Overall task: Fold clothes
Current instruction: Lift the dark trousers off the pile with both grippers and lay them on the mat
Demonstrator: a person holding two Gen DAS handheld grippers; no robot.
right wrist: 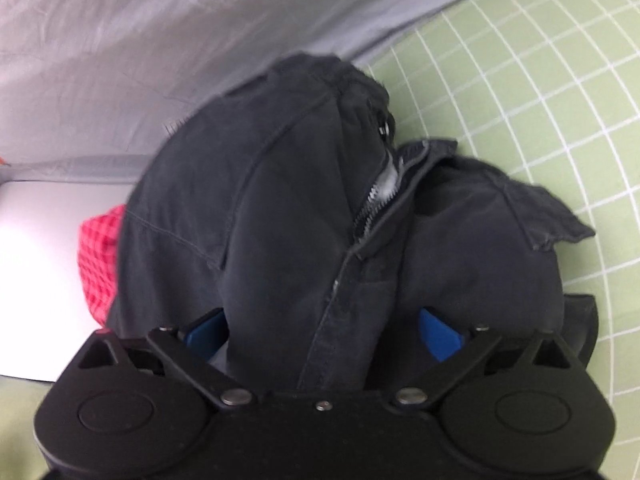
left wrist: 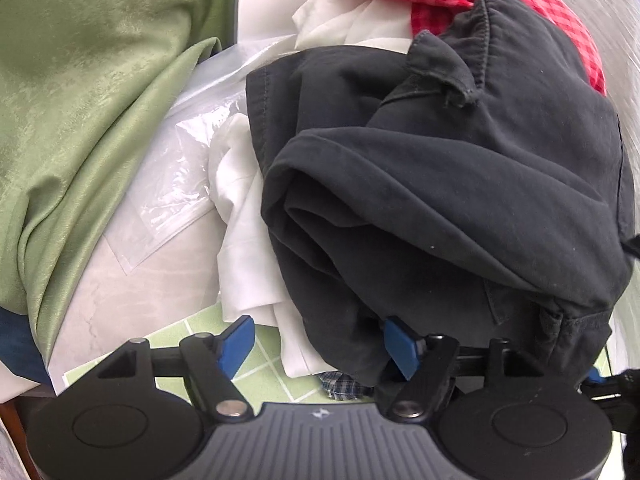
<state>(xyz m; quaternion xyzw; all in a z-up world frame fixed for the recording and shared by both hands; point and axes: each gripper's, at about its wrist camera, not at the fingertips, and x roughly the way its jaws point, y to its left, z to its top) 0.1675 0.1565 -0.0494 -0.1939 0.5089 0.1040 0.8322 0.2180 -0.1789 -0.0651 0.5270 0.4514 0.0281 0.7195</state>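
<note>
**Right claw nearer the trousers**

Basically, dark trousers (right wrist: 280, 208) sit bunched dead ahead of the right gripper (right wrist: 324, 336), fly and zipper running away from it, cloth between its wide-spread jaws; whether it pinches yet can't be told. Long axis unreadable: too crumpled. Left gripper (left wrist: 318, 344) stands wide, one blue finger (left wrist: 400, 346) touching the trousers' hem, white cloth (left wrist: 248, 248) just left. Pile rests on green grid mat (right wrist: 540, 100).

A green mat with a white grid (right wrist: 540, 92) covers the tabletop. A green curtain (left wrist: 80, 92) hangs at the left, beside clear plastic sheeting (left wrist: 176, 192). Grey cloth (right wrist: 160, 40) lies beyond the mat, above a pale glossy surface (right wrist: 36, 272). Light is soft and even.
</note>
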